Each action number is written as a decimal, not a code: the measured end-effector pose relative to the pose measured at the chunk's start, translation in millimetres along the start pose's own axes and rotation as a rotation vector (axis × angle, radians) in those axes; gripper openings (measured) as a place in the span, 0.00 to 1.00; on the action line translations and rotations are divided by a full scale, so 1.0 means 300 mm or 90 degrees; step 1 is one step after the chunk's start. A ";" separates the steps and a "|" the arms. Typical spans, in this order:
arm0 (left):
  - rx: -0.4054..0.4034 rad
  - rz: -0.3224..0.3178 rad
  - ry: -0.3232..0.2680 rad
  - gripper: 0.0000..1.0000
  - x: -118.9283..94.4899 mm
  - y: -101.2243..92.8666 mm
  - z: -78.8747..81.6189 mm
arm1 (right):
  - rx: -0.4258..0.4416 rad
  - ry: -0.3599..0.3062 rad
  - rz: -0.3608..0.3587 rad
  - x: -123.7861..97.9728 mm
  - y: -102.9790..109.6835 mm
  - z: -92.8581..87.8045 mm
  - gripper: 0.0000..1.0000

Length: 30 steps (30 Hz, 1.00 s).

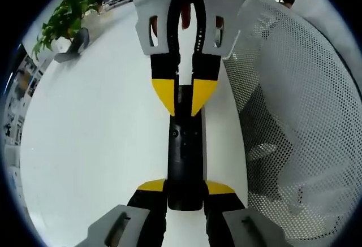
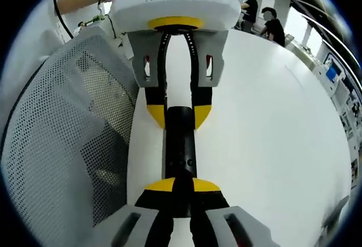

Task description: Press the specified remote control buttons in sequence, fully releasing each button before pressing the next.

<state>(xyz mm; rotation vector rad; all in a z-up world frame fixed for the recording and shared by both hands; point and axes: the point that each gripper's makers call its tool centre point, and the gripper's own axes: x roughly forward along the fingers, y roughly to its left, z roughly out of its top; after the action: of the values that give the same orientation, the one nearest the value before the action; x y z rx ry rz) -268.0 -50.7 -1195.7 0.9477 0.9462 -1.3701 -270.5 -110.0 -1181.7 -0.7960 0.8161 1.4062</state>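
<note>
While the left gripper [image 1: 185,193] clamps the black remote [image 1: 185,162] at 6 o'clock, the right gripper [image 2: 182,193] grasps its opposite end; white table [image 1: 102,145] beneath.

Each gripper is built alike: the left gripper [image 1: 184,189] and the right gripper [image 2: 182,187] are made of pale grey outer jaw shells with slotted cut-outs, black inner fingers, and yellow wedge-shaped tips. A white rounded housing is carried on the left gripper, seen in the right gripper view, and is marked "XENSE" in grey letters above a yellow curved band.
</note>
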 end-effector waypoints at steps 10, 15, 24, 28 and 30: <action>0.004 -0.002 -0.005 0.24 0.000 0.000 0.000 | 0.020 0.045 -0.020 0.006 0.004 -0.008 0.06; 0.009 -0.006 -0.003 0.24 0.000 0.001 0.000 | 0.035 0.084 -0.012 0.013 -0.003 -0.006 0.06; 0.008 -0.003 0.000 0.24 -0.001 0.000 -0.001 | 0.032 -0.060 -0.101 -0.005 0.009 -0.011 0.05; 0.009 -0.005 0.000 0.24 -0.001 0.001 -0.001 | 0.036 -0.057 -0.107 -0.005 0.008 -0.008 0.05; 0.007 -0.006 -0.002 0.24 -0.003 0.000 -0.001 | 0.038 -0.055 -0.107 -0.007 0.009 -0.009 0.04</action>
<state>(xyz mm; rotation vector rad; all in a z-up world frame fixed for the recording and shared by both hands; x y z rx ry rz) -268.0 -50.2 -1195.0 0.9505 0.9420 -1.3852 -273.2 -113.3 -1181.4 -0.7352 0.7041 1.2527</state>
